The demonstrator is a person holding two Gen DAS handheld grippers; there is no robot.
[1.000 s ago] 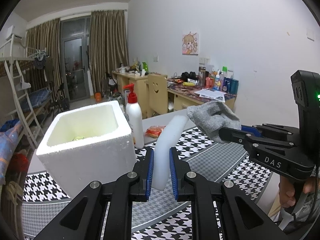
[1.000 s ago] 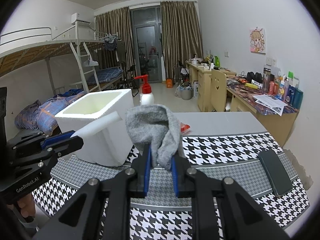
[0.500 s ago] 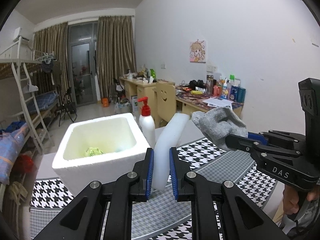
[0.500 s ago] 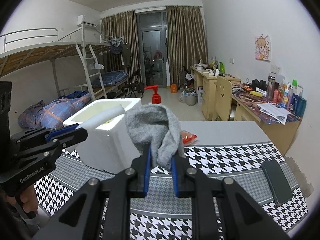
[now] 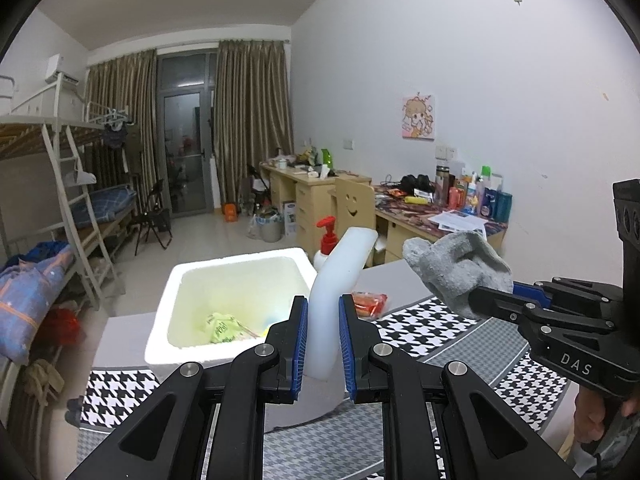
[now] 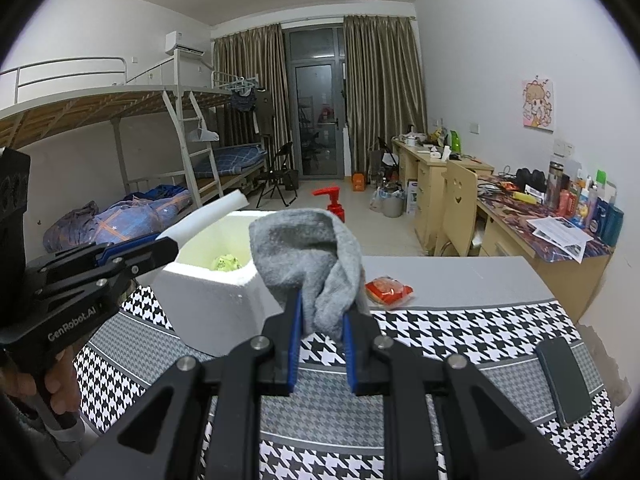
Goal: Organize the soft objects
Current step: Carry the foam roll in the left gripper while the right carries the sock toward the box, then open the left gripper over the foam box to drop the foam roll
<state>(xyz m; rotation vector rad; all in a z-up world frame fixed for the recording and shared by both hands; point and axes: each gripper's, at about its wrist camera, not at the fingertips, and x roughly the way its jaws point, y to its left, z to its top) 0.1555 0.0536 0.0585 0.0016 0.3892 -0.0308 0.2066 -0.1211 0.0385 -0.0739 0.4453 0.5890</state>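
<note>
Left gripper [image 5: 323, 344] is clamping a white foam strip [image 5: 340, 280] between its blue pads; right gripper [image 6: 319, 350] is pinching a bunched grey sock [image 6: 316, 256]. Both items are hanging in the air above the houndstooth table [image 6: 460, 332], neither touching it.

Key relation — the white foam box [image 5: 208, 356] is sitting ahead and left of both tools, its mouth facing up, with a yellow-green packet [image 5: 224, 330] lying inside. The strip's long axis is running up and away from the left pads, curving so its free end is leaning over the box's right rim. Judgement: the left hand is nearer the opening, the sock one step further right.

Room for moving — the box interior is looking mostly open. A red-pump bottle [image 5: 326, 240] is standing just behind the far right corner; a red packet [image 6: 388, 290] is lying on the table right of the box, a dark phone [image 6: 564, 380] well apart near the right edge.
</note>
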